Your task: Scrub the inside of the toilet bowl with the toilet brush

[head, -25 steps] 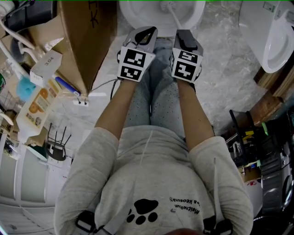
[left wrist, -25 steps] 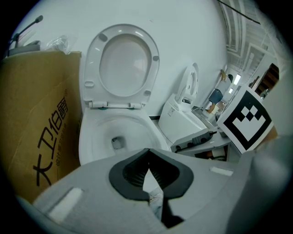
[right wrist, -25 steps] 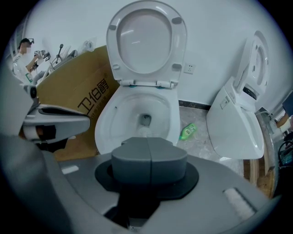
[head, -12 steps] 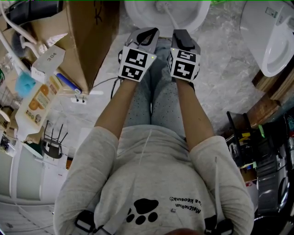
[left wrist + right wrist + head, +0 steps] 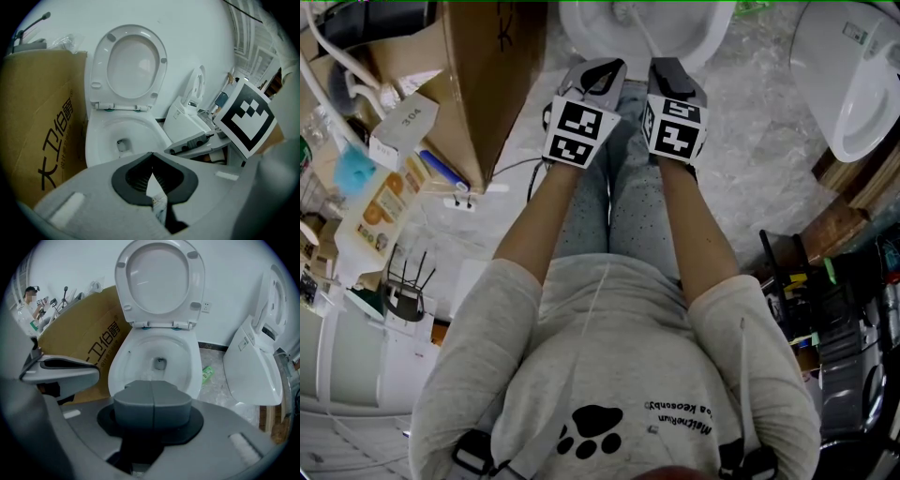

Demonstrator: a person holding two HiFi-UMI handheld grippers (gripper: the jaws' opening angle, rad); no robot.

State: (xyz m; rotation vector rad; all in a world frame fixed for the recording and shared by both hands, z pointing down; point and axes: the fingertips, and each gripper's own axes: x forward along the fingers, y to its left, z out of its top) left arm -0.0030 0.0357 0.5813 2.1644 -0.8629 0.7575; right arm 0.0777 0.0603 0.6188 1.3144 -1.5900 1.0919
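Observation:
A white toilet bowl (image 5: 581, 28) stands right ahead of my knees, its seat and lid (image 5: 159, 277) raised against the wall. The bowl's inside (image 5: 140, 359) is wet and its drain (image 5: 160, 363) shows. No toilet brush shows in either gripper view. My left gripper (image 5: 602, 67) and right gripper (image 5: 673, 71) hover side by side just short of the bowl's near rim. The right gripper (image 5: 152, 394) has its pads pressed flat together with nothing between them. The left gripper (image 5: 150, 157) has its tips touching and holds nothing.
A tall cardboard box (image 5: 478, 75) stands tight against the bowl's left side. A second white toilet (image 5: 853, 84) lies tipped at the right. Cartons and bottles (image 5: 375, 206) crowd the left floor and tools (image 5: 806, 291) the right. A green packet (image 5: 207, 373) lies beside the bowl.
Both grippers have crept slightly forward toward the bowl; the head view has shifted a little. Both stay shut and hold nothing.

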